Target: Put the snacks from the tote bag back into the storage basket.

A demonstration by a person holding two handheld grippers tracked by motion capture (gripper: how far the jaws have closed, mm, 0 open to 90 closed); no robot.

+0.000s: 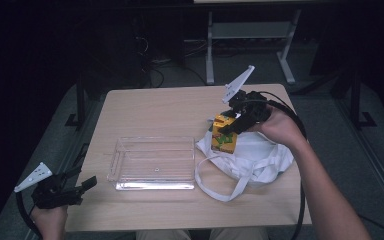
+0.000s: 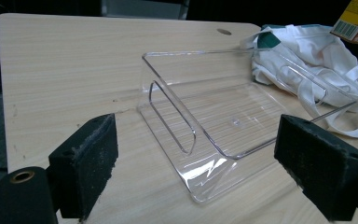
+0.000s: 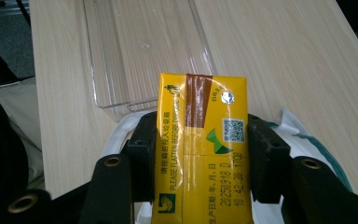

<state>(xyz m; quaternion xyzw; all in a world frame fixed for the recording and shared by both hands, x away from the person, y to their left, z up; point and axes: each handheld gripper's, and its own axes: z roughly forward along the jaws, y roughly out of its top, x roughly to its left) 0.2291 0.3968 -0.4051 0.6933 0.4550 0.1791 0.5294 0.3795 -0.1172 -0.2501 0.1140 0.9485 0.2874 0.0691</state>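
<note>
Pinching a yellow drink carton [image 3: 201,149] between both pads, my right gripper [image 1: 232,125] is holding it above the white cloth bag [image 1: 252,156] near the table's [image 1: 155,107] right edge. My left gripper [image 1: 82,184] is hovering with its jaws spread wide off the near left corner, facing the clear plastic tray [image 2: 223,116] sitting mid-table.

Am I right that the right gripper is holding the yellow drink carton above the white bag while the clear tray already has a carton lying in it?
Not quite: the clear tray holds nothing, as the high view shows, with bare wood visible through its bottom. The rest stands: the right gripper is shut on the yellow drink carton, held above the white bag.
</note>
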